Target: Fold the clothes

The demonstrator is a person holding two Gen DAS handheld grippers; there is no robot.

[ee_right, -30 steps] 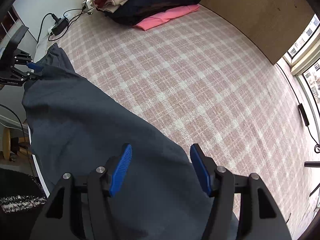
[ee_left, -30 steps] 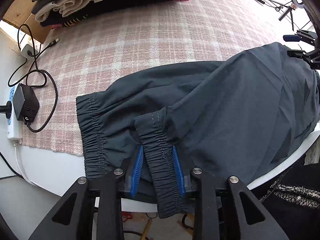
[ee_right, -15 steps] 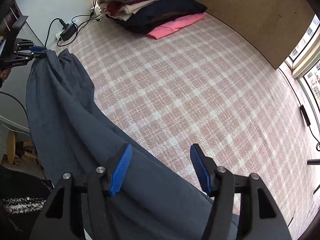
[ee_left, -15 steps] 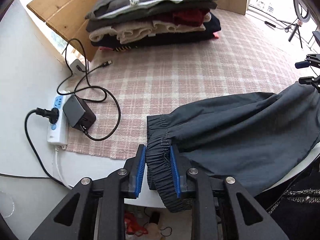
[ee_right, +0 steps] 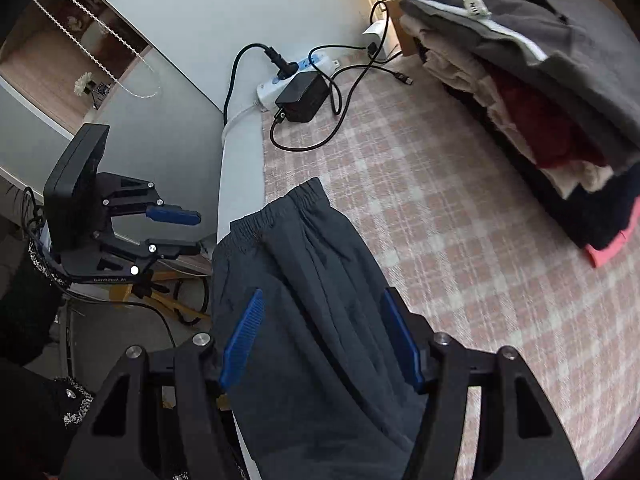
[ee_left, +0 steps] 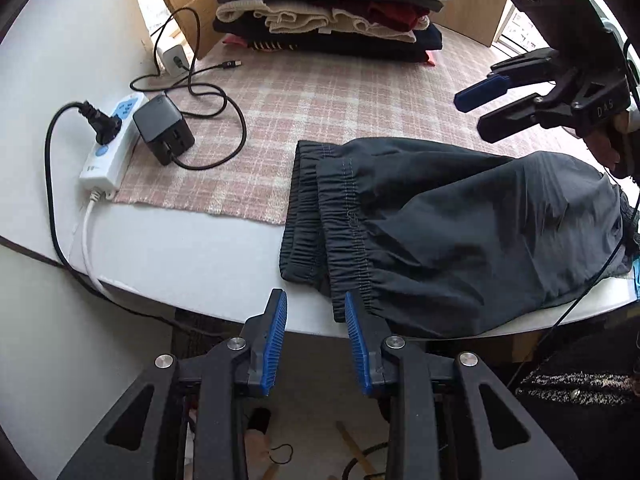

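Trousers [ee_left: 460, 216] lie folded on the table [ee_left: 192, 248]; left hand-held gripper [ee_left: 316, 344] opening, empty; right hand-held gripper [ee_right: 320, 344] wide, empty; stacking remains.

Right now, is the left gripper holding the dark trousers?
No, the left gripper is opening and empty, beside the trousers' cuff.

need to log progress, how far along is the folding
Done: a stack of folded clothes at the back. In hand: dark trousers lie doubled, cuffs together; left gripper is opening, nothing between its pads; right gripper is open above them. Left: further folds, then stacking.
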